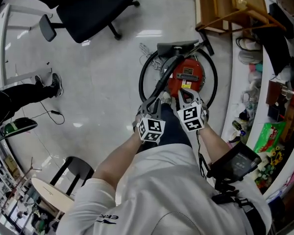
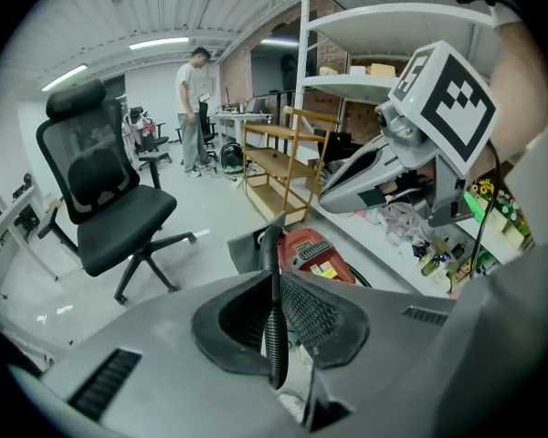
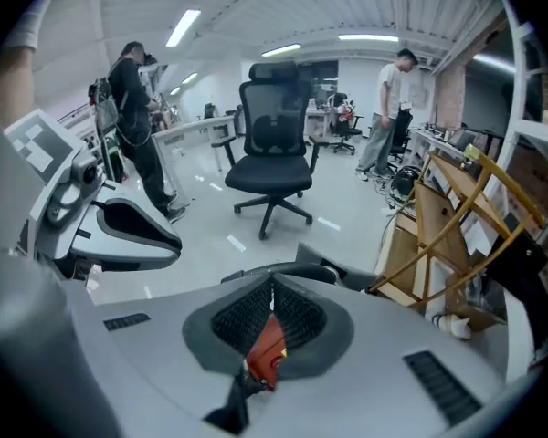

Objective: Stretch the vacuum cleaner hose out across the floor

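With left claw and right claw clenched empty above the vacuum, open both, then grasp the hose at separate points.

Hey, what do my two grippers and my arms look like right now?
The left gripper and right gripper are light grey moulded shells with black mesh-textured pads. Each carries a white cube printed with black square markers. A thin black cable trails from the right one. You wear a white short-sleeved shirt.
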Demonstrator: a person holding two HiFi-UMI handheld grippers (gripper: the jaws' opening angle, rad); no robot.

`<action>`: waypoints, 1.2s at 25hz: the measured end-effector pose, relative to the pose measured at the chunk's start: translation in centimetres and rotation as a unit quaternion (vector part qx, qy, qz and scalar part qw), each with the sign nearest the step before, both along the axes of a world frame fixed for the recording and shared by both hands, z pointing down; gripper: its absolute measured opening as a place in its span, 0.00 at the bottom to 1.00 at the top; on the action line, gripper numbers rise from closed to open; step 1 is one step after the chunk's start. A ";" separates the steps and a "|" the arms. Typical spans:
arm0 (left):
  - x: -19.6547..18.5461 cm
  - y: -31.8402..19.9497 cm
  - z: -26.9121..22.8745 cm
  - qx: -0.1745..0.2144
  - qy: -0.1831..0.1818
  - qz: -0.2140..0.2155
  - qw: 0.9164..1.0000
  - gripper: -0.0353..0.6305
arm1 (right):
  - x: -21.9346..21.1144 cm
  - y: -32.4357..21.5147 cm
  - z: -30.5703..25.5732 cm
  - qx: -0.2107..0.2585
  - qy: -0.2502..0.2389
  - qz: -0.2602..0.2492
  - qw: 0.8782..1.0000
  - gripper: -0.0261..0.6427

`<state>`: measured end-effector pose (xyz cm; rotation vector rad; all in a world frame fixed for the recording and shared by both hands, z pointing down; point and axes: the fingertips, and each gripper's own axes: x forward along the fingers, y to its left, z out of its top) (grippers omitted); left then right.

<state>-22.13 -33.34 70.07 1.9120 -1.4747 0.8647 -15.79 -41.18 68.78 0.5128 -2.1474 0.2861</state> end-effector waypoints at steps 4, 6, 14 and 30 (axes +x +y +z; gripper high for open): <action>0.5 -0.5 2.7 -0.016 -0.004 0.002 1.000 0.12 | -0.4 -0.5 2.4 0.009 0.016 -0.055 0.998 0.05; 1.0 -0.6 4.0 -0.024 -0.001 0.004 1.000 0.16 | -0.5 -0.7 3.6 0.017 0.025 -0.083 0.996 0.05; 0.8 -1.1 8.7 -0.050 0.000 0.002 0.999 0.25 | -2.0 -1.6 8.5 0.057 0.073 -0.204 0.975 0.22; 0.8 -3.2 13.7 -0.069 0.002 -0.006 0.998 0.36 | -4.7 -3.9 13.7 0.178 0.144 -0.398 0.888 0.44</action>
